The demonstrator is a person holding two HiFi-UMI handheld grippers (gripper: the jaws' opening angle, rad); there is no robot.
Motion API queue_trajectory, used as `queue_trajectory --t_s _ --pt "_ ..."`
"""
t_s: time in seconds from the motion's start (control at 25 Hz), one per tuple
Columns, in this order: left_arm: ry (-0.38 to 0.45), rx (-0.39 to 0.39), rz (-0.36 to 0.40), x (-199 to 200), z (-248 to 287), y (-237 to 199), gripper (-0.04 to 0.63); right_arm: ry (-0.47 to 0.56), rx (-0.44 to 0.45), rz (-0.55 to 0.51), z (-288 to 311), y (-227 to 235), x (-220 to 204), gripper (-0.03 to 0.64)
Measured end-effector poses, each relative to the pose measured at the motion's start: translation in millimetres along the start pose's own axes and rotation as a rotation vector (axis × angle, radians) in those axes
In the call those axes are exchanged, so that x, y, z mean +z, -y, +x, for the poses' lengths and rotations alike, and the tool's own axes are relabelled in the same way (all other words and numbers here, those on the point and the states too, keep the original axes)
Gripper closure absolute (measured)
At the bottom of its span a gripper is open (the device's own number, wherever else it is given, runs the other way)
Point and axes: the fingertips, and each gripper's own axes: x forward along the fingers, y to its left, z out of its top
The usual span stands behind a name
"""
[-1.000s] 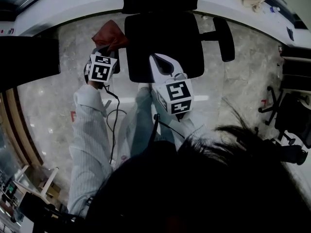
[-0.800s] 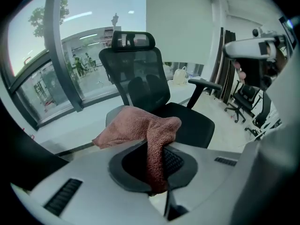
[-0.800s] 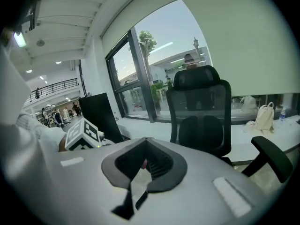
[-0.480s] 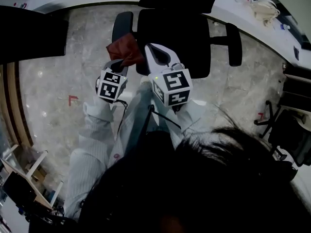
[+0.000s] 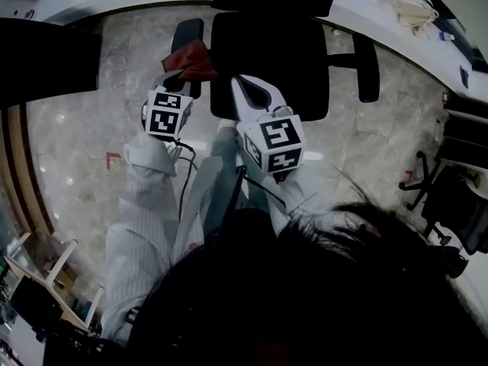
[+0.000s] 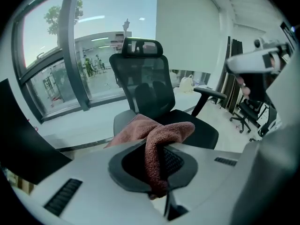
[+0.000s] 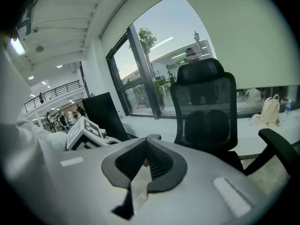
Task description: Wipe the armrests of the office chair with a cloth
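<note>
1. Cloth [image 5: 195,58], reddish-brown, sits pinched in the left claw [image 5: 181,78], hanging over the armrest [image 5: 187,30] on the head view's left side of the office chair [image 5: 268,59]; whether it touches is unclear.
2. Right claw [image 5: 248,91] is clamped together on nothing, poised over the seat's front edge.

No readable text, brand or number is showing anywhere. Only black-and-white square code patterns are showing, on the left white marker cube [image 5: 165,113] and the right white marker cube [image 5: 276,145].
</note>
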Motion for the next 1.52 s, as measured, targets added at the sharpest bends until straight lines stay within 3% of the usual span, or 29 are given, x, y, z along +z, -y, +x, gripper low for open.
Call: queue_trajectory --t_s 0.36,0.6,1.08,1.32,1.52 --pt "-0.037 0.048 0.012 60 74 -43 0.566 -0.04 -0.108 0.054 -10 48 -20 0.615" --pt "-0.067 0.051 0.043 67 85 -40 0.566 -0.044 -0.112 0.054 -11 58 -23 0.615" --pt "-0.118 0.008 0.038 1 27 11 0.566 -0.026 -0.073 0.014 -9 49 -13 0.615" --pt "-0.113 -0.001 0.132 -35 -22 47 0.566 -0.021 -0.023 -0.017 -14 27 -7 0.615" --pt "-0.125 -0.035 0.092 -61 -39 65 0.566 -0.029 0.014 -0.035 -6 11 -8 0.615"
